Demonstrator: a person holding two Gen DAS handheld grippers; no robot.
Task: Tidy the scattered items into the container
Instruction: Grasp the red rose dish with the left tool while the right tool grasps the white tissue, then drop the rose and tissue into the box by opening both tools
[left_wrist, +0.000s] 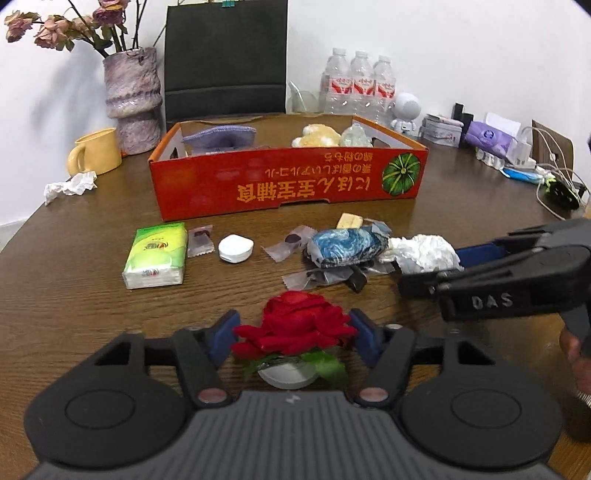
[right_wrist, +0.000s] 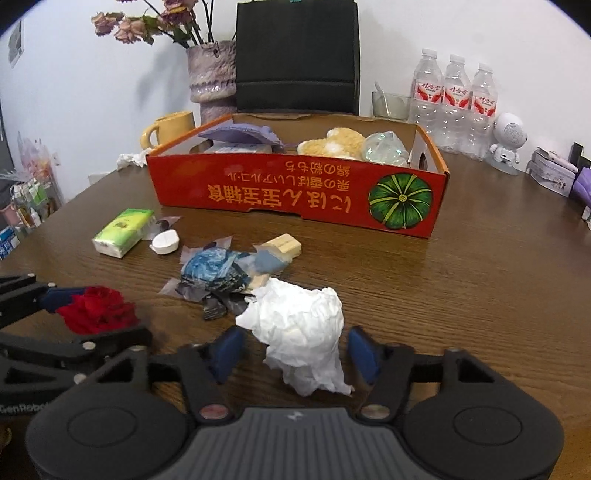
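Two pick-ups in hand at once. My left tongs (left_wrist: 293, 332) straddle the red fabric rose (left_wrist: 295, 325) on its small white base; the blue pads sit at the petals' edges and look to be touching them, though I cannot tell how firmly they bite. My right tongs (right_wrist: 295, 350) bracket the crumpled white tissue (right_wrist: 301, 332) with bare tabletop (right_wrist: 480, 295) visible between each pad and the paper, so they are spread and not yet pinching. The container, one red cardboard box (right_wrist: 295, 199), stands beyond the clutter and holds, as far as I can count, one purple cloth item (right_wrist: 240, 134), one cream plush (right_wrist: 332, 144) and one clear crinkled wrap (right_wrist: 386, 147). Counted on the tabletop outside it: one rose, one tissue by my right tongs, one green tissue pack (left_wrist: 155, 254), one white round case (left_wrist: 235, 249), one blue-patterned bundle (left_wrist: 347, 247), one pale wooden block (left_wrist: 349, 221), and several clear wrappers I cannot number exactly. A second wad of paper (left_wrist: 70, 186) lies beside the yellow mug (left_wrist: 94, 153). Next, I judge, both tongs must finish closing, lift clear, and carry over the box's near wall before releasing.
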